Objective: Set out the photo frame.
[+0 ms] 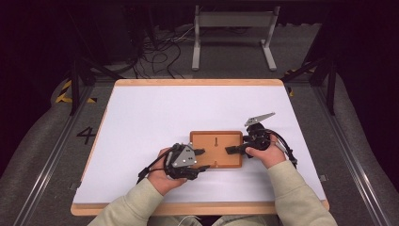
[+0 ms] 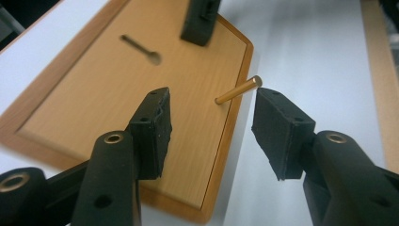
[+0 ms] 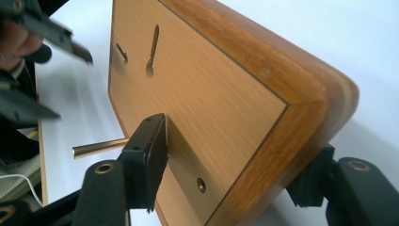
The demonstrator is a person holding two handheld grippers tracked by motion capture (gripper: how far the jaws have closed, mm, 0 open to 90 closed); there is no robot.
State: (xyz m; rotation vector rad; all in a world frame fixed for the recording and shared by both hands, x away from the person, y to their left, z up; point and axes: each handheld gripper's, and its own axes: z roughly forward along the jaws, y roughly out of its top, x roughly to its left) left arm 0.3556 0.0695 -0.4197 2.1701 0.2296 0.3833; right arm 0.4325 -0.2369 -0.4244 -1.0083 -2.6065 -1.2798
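Right hand-held gripper [image 3: 226, 165] clamps the edge of the wooden frame [image 1: 221, 141] on the white worktop [image 1: 155, 108]; left hand-held gripper [image 2: 211, 127], jaws spread, flanks a brass peg [image 2: 237, 89].

Wooden board [image 1: 216, 149]: orange-brown rim, lighter tan inset panel with fine straight grain, thin dark line between rim and panel, dark keyhole slots. Peg [image 2: 238, 89]: shiny brass-gold. Left gripper [image 1: 200, 159] and right gripper [image 1: 231, 149]: matte black jaws and pads, brass-coloured rivets in the gripper views. Grey plate [image 1: 182, 157] on left gripper, another on right. Table [image 1: 155, 113]: plain white top, light wood edge. Sleeves [image 1: 291, 193]: pale beige. Floor [image 1: 42, 141]: grey, yellow-black hazard tape [image 1: 63, 94].
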